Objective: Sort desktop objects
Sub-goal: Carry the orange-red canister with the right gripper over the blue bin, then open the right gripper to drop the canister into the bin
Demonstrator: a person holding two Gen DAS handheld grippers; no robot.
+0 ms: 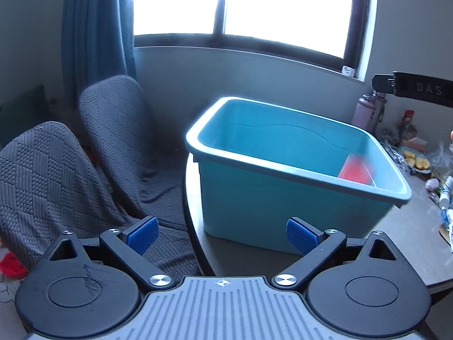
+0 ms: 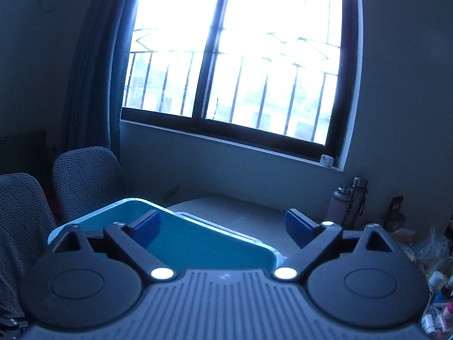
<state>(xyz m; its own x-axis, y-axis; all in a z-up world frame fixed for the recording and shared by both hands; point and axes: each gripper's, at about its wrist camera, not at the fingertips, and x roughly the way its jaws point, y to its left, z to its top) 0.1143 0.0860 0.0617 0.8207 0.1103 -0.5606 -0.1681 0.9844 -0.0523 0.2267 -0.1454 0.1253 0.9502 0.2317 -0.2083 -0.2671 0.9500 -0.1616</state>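
Note:
A teal plastic bin [image 1: 283, 195] stands on the dark table [image 1: 407, 229], and a blurred red object [image 1: 355, 171] lies inside it by the right wall. My left gripper [image 1: 222, 235] hangs open in front of the bin's near wall, with nothing between its blue pads [image 1: 143, 235]. In the right wrist view the bin [image 2: 198, 243] lies below my right gripper [image 2: 223, 228], which stands wide open and empty above its rim. A black part of the right gripper [image 1: 419, 87] reaches in from the upper right in the left wrist view.
Two chairs under grey knitted covers [image 1: 93, 147] stand left of the table. A pink bottle [image 1: 365, 113], food, bags and small bottles [image 1: 424, 158] crowd the table's right side. A barred window [image 2: 235, 56] and a blue curtain [image 1: 96, 28] lie behind.

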